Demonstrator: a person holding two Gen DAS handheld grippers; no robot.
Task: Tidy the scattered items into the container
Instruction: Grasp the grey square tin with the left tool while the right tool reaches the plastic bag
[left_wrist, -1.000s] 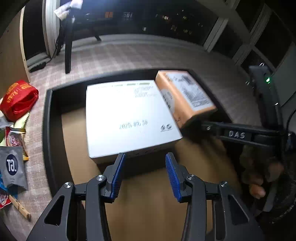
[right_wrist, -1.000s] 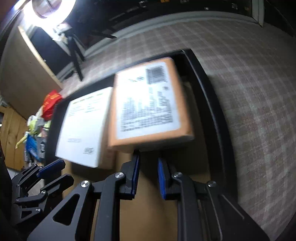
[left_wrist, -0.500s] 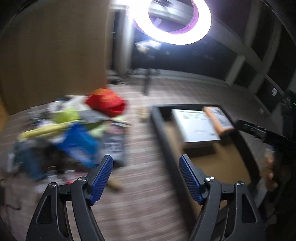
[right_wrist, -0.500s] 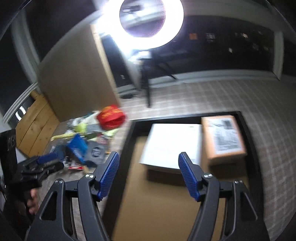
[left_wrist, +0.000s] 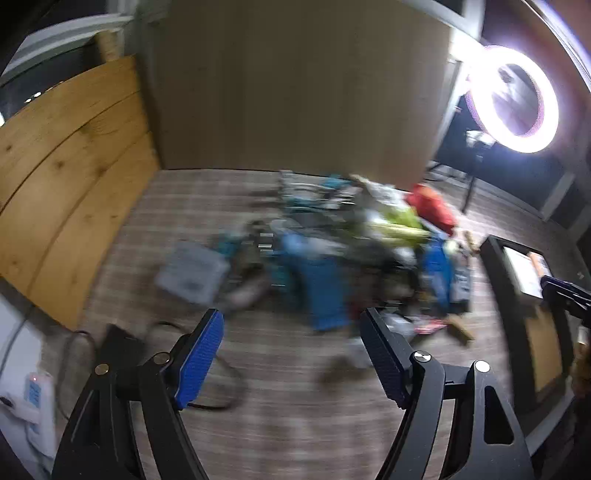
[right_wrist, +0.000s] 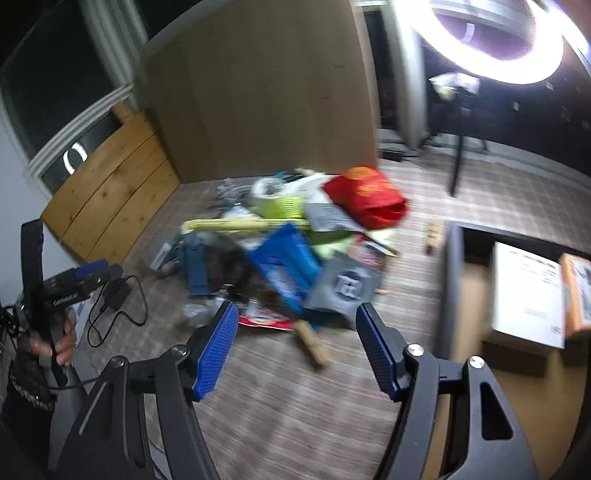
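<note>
Both grippers open, nothing held

The messy pile (right_wrist: 295, 240) lies at 12 o'clock from the right gripper (right_wrist: 295, 350), nearer than the left gripper (left_wrist: 291, 362). The container (right_wrist: 452, 295) sits at 3 o'clock.

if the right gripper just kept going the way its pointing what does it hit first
Probably the near edge of the pile: the wooden stick between the open right gripper fingers, or bare floor just short of it. Depth is unclear.
</note>
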